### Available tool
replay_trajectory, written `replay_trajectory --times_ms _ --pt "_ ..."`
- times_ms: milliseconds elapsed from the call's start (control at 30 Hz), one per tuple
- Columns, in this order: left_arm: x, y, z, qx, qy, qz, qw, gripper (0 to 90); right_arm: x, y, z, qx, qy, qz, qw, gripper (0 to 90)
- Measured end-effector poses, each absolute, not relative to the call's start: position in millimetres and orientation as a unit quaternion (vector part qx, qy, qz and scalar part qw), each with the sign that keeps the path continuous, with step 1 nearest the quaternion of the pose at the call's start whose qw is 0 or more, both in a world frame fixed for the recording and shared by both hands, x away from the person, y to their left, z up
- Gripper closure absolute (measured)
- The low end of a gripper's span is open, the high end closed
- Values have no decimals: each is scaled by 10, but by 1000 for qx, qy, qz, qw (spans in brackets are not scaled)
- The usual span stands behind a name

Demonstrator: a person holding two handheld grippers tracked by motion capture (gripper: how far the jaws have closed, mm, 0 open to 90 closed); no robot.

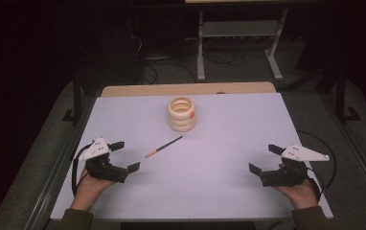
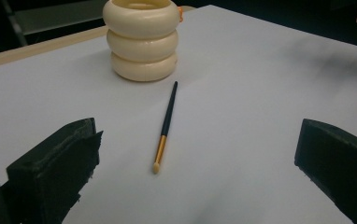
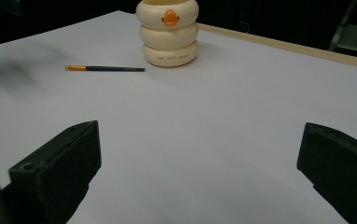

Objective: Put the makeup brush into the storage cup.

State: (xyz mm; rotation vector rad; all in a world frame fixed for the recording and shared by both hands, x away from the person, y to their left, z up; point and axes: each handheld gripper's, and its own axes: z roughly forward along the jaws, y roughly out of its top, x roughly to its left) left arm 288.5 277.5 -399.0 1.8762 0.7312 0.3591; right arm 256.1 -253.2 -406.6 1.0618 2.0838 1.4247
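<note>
Left gripper and right gripper both spread wide near the table's front corners, brush lying mid-table, cream holder toward the far edge, its orange badge plain in the right gripper view

The white table surface carries 2 obstacles. A cream ribbed holder of 3 stacked rings stands upright near the far edge, at centre. A thin dark brush with a gold ferrule lies flat just in front of it, angled toward the near left, apart from the holder.

The left gripper rests at the near left with jaws spread wide; open surface separates it from the brush tip. The right gripper rests at the near right, jaws likewise spread; bare surface extends from it to the holder.

The whole near centre between the 2 grippers is free.
</note>
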Motion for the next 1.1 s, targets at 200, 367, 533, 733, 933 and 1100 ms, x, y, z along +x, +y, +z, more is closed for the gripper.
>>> replay_trajectory --times_ms 200,367,533,733,933,1100 --pt "2936 2744 -3985 782 307 139 524 0 2561 -2537 -4063 381 745 510 199 0" --pt "2983 2697 -3978 782 306 139 525 0 2562 -2527 -4066 381 746 509 200 0" --pt "3017 2650 -3963 785 302 141 522 0 2561 -2528 -4066 379 746 510 201 0" --pt "3055 2596 -3948 788 295 143 522 0 2562 -2525 -4067 379 746 509 201 0" --pt "3082 2565 -3935 787 295 141 524 0 2564 -2526 -4066 379 745 510 200 0" --pt "3112 2560 -3933 786 295 142 524 0 2564 -2525 -4066 379 746 511 200 0"
